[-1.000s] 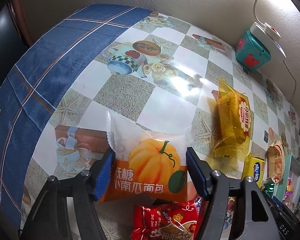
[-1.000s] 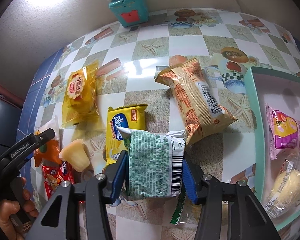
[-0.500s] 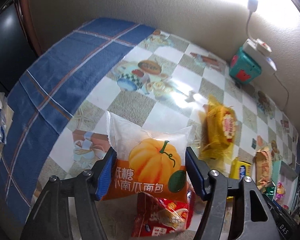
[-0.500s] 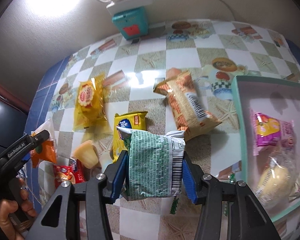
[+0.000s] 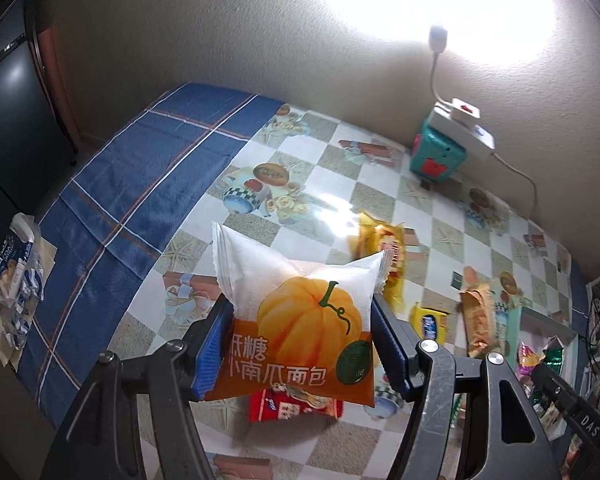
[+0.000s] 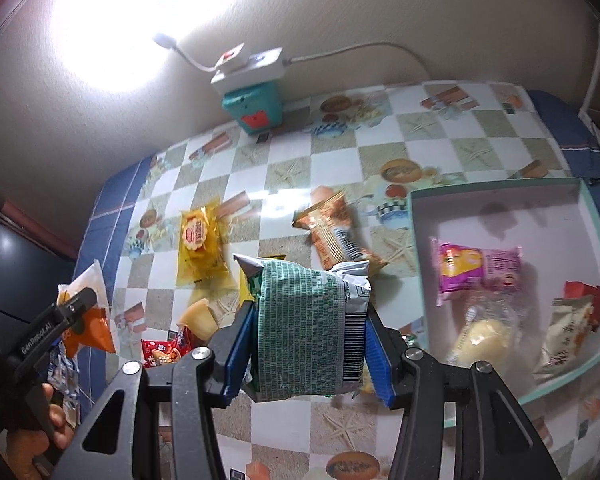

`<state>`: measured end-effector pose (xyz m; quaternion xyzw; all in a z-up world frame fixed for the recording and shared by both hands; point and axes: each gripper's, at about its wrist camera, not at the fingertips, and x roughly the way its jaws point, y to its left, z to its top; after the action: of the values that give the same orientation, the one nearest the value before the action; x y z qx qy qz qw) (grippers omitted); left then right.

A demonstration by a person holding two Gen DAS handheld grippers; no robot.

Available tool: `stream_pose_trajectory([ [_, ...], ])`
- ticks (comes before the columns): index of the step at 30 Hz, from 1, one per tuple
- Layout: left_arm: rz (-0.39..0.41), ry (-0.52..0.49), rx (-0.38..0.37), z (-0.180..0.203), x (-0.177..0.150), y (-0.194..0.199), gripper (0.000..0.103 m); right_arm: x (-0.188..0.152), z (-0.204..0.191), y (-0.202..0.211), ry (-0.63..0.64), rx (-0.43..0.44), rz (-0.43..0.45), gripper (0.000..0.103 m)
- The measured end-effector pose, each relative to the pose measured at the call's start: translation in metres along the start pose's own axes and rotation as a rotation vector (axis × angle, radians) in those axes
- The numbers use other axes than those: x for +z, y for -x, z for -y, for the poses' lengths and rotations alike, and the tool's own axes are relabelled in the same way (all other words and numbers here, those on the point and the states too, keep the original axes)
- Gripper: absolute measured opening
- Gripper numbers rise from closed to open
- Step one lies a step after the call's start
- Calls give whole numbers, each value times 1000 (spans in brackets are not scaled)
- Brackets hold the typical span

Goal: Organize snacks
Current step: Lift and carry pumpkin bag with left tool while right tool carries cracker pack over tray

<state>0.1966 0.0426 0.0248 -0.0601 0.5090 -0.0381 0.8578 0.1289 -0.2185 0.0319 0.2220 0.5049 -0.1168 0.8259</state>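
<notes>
partly done, judging by the teal tray (image 6: pixel 496 186) on the right: already holding a purple packet (image 6: pixel 478 270), a clear-wrapped bun (image 6: pixel 482 338) and a few more. left gripper (image 5: pixel 302 346) clamped on the pumpkin bread pack (image 5: pixel 300 320), right gripper (image 6: pixel 306 350) clamped on a green-printed packet (image 6: pixel 300 332), both held clear above the checkered tablecloth (image 6: pixel 420 132). still loose on the cloth: yellow cake pack (image 6: pixel 200 248), orange biscuit pack (image 6: pixel 332 232), jelly cup (image 6: pixel 198 318), red packet (image 6: pixel 162 352).
</notes>
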Motion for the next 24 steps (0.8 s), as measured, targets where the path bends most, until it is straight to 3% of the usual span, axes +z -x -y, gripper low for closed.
stream_pose_trajectory([
  [13, 27, -77, -68, 50, -8, 28, 68, 8, 61, 33, -105, -86, 62, 54],
  [24, 53, -209, -117, 118, -21, 37, 68, 15, 122, 44, -164, -239, 102, 54],
])
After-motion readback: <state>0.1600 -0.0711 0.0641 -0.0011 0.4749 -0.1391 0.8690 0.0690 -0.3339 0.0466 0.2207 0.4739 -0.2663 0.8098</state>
